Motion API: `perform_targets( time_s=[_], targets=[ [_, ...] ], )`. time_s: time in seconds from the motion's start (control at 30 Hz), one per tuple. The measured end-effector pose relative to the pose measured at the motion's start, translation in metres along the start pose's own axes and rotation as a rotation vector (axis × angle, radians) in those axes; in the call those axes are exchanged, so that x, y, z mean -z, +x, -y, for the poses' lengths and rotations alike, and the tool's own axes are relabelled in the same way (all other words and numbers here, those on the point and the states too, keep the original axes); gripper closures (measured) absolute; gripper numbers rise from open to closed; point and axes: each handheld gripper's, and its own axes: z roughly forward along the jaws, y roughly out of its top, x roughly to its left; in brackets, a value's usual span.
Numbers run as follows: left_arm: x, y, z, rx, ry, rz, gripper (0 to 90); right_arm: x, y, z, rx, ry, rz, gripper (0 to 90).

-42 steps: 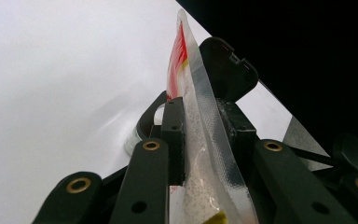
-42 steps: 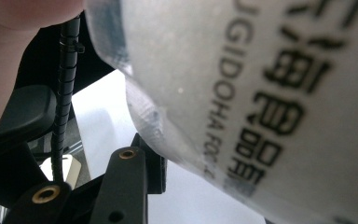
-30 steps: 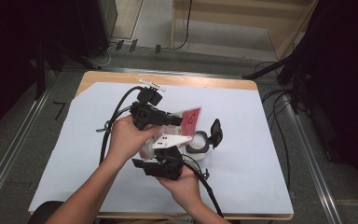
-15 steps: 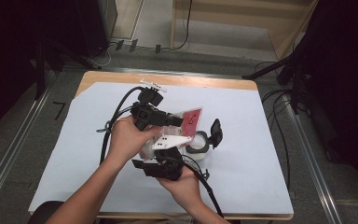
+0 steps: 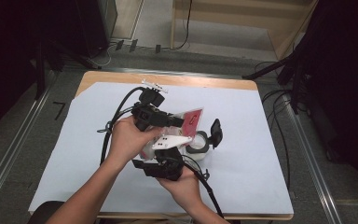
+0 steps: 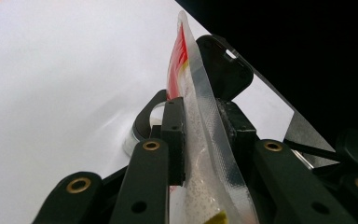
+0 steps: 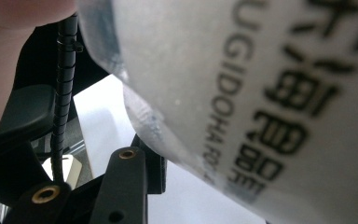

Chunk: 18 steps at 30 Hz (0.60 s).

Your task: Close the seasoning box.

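you have both grippers over the middle of the white paper sheet (image 5: 261, 140) that covers the wooden table (image 5: 205, 81). your left gripper (image 5: 179, 122) lies on the far side of your left hand (image 5: 128, 137) and points to the right. in the left gripper view its jaws stand narrow, and the pads press from both sides on the clear sealed edge of the red and clear plastic pouch (image 6: 191, 126), which runs upright between them and holds pale grains. in the high view that pouch (image 5: 192, 119) sticks out to the right of the left gripper, its red printed face tilted up, above the sheet just left of centre.

your right gripper (image 5: 170, 156) sits nearer to you, in your right hand (image 5: 182, 186), under the left hand, with its white three-cornered plate (image 5: 171, 141) on top. in the right gripper view one black jaw rises from the bottom left and the pouch's frosted face with black printed letters (image 7: 261, 93) is right against the camera, across the upper right. the other jaw is hidden behind the plastic, so i cannot tell whether this gripper grips the pouch or only has it close by.

a round white container with a black hinged lid (image 5: 205, 140) rests on the sheet just right of the grippers, its lid standing open toward the right. black cables (image 5: 119, 114) trail from the left gripper toward the left.
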Motion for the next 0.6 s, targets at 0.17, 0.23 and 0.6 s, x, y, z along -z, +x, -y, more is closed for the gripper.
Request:
perform_targets(
  time_s=[0.17,0.23,0.6],
  targets=[
    [-0.0001,-0.0004,-0.0001,-0.001,0.002,-0.002,75.3,0.0,0.0001,0.0002,-0.001,-0.001,0.001,63.1],
    [-0.0003,-0.0005,0.0,-0.002,0.001,-0.001,75.4,-0.0001,0.0001,0.0004,0.0,-0.001,0.003,63.1],
    [-0.0001,-0.0034,-0.0001,-0.007,0.0,-0.004,75.1,0.0003,0.0008,0.0009,0.004,-0.009,0.006,63.2]
  ],
)
